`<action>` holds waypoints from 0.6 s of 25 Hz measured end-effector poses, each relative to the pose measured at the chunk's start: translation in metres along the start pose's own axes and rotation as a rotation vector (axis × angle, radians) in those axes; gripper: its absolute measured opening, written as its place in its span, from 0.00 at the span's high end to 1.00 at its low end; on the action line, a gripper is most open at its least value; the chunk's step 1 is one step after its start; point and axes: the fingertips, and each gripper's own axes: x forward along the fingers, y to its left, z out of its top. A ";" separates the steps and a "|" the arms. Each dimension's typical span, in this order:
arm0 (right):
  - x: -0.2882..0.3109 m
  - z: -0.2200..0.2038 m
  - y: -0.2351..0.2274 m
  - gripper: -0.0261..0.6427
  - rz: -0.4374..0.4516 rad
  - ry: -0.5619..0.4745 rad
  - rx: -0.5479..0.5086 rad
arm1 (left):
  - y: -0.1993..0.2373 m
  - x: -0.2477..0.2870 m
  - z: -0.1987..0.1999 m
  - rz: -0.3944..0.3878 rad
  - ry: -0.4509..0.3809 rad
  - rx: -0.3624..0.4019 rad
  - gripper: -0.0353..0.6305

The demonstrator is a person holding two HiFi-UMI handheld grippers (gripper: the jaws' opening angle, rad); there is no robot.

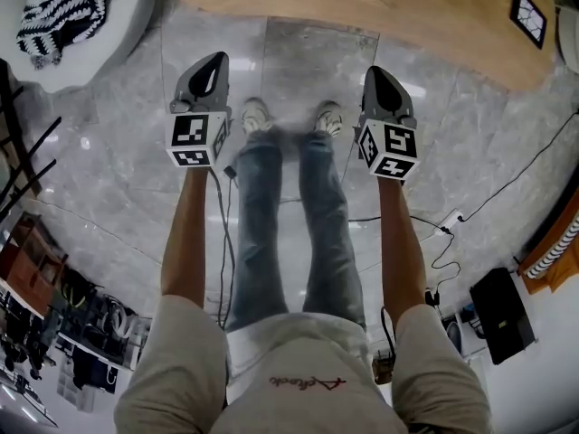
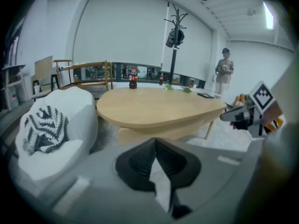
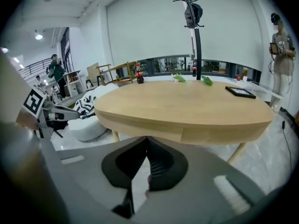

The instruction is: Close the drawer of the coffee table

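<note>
The wooden oval coffee table (image 1: 362, 16) fills the top of the head view, and both grippers hang side by side in front of its near edge, above the floor. My left gripper (image 1: 217, 59) is shut with nothing between its jaws; in its own view the closed tips (image 2: 155, 141) point at the table (image 2: 159, 108). My right gripper (image 1: 375, 70) is also shut and empty. Its closed tips (image 3: 147, 139) point at the table's edge, where the drawer front (image 3: 219, 135) lies flush with the rim. Neither gripper touches the table.
A white seat with a zebra-striped cushion (image 1: 63, 12) stands left of the table. A dark frame (image 1: 528, 14) and a cola bottle (image 2: 133, 78) rest on the tabletop. Cables (image 1: 443, 224) and a black box (image 1: 502, 315) lie on the floor at right. A person (image 2: 225, 71) stands beyond the table.
</note>
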 end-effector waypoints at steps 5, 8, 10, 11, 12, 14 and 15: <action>-0.036 0.054 0.015 0.95 0.033 -0.067 -0.015 | -0.018 -0.032 0.053 -0.009 -0.045 0.010 0.94; -0.057 0.089 0.024 0.95 0.044 -0.110 -0.022 | -0.027 -0.051 0.092 -0.008 -0.090 0.013 0.94; -0.071 0.110 0.030 0.95 0.049 -0.132 -0.029 | -0.033 -0.065 0.117 -0.006 -0.121 0.018 0.94; -0.080 0.120 0.033 0.95 0.051 -0.142 -0.030 | -0.035 -0.073 0.128 -0.005 -0.130 0.019 0.94; -0.090 0.130 0.035 0.95 0.053 -0.150 -0.029 | -0.039 -0.081 0.139 -0.004 -0.137 0.020 0.94; -0.108 0.152 0.038 0.95 0.053 -0.167 -0.029 | -0.044 -0.095 0.162 -0.002 -0.150 0.023 0.94; -0.116 0.164 0.038 0.95 0.051 -0.178 -0.030 | -0.045 -0.101 0.175 -0.002 -0.159 0.027 0.94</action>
